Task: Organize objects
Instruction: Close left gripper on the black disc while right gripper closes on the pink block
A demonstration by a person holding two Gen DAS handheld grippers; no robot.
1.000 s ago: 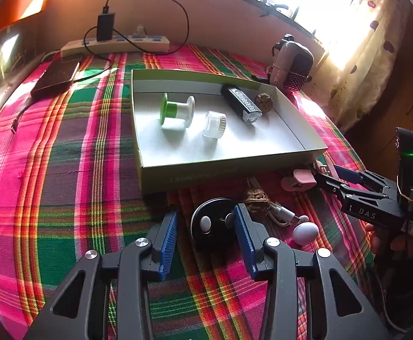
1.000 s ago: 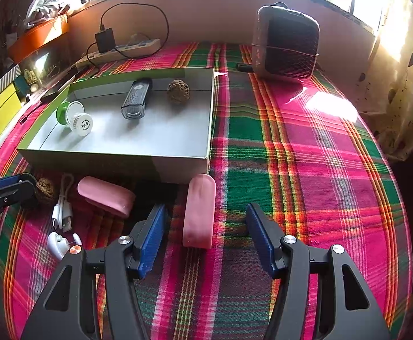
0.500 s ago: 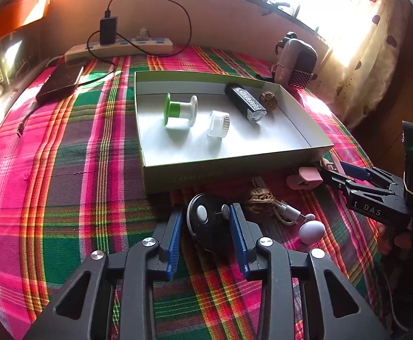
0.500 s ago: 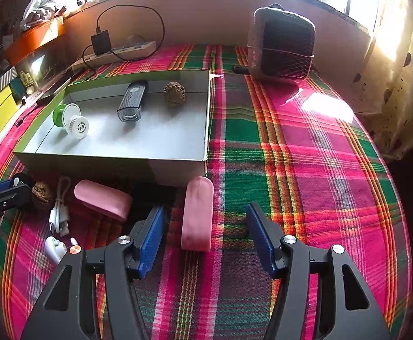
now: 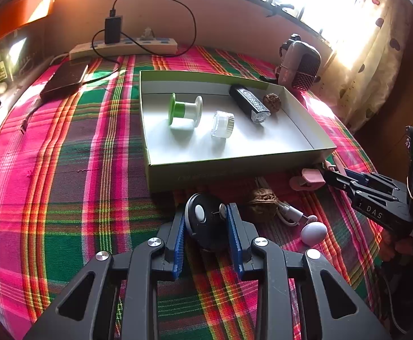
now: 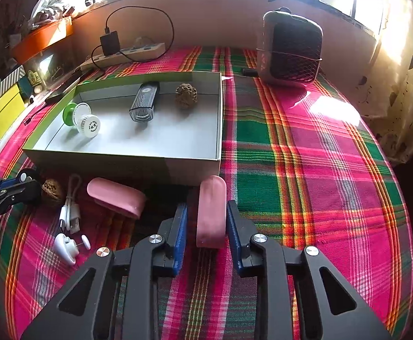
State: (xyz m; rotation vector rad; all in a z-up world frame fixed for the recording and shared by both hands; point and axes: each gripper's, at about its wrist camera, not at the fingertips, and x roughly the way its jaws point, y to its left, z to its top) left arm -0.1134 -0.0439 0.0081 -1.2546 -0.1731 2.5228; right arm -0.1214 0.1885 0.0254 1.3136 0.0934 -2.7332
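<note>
One table [image 6: 305, 153] wears a bright plaid cloth. One big open box [image 6: 127, 160] sits on it. Behind the box stands one heater [image 6: 291, 48], and by the wall lies one power strip [image 5: 121, 48] with a black plug.

Four things lie in the box: one green spool [image 5: 185, 110], one clear cap [image 5: 222, 124], one black light [image 5: 250, 103] and one bumpy nut [image 5: 272, 102].

In front of the box, on the cloth, are two pink cases. One pink case [image 6: 211, 212] lies straight between the right tongs [image 6: 206, 226]. The blue pads are close on both sides of it, and the right pad seems to touch it, but I cannot tell if they squeeze it yet. The other case [image 6: 115, 197] lies just to its left.

The left tongs [image 5: 206, 231] are pinching one black round disc [image 5: 203, 225] with a white button. Its blue pads press both sides of the disc, just in front of the box wall.

Near the disc lie one walnut [image 5: 263, 199], one white cable [image 6: 70, 212] and one small white plug [image 6: 64, 245].
</note>
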